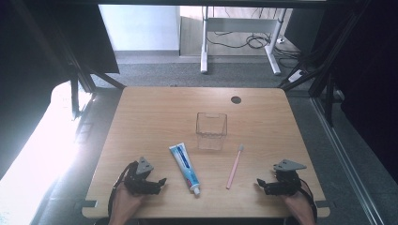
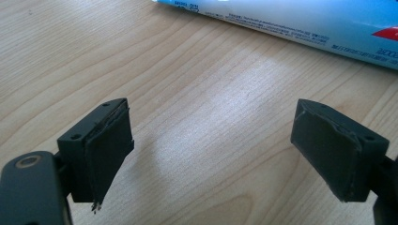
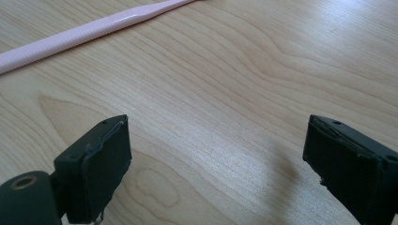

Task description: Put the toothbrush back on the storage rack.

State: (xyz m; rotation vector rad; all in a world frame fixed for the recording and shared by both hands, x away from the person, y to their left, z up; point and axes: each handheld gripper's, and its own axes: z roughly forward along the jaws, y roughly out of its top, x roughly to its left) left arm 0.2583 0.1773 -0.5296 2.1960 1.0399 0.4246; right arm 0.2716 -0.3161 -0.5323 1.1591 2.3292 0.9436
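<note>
The tube point(image 1: 185, 168) lies near the front edge, cap toward the person, beside the left gripper point(image 1: 162, 182). The toothbrush point(image 1: 234, 166) lies near the right gripper point(image 1: 259, 185), bristles away. Both grippers gape wide, empty.

Wooden table point(image 1: 155, 117) with round cable hole point(image 1: 236, 100); clear plastic cup point(image 1: 211, 131) upright at centre; grey carpet floor point(image 1: 155, 75); white desk legs point(image 1: 204, 47) with black cables point(image 1: 256, 41) beyond

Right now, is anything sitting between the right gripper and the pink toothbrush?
Nothing visible. The right gripper is open, and only bare table lies between it and the pink toothbrush. The toothpaste tube lies beyond it, on the far side.
</note>
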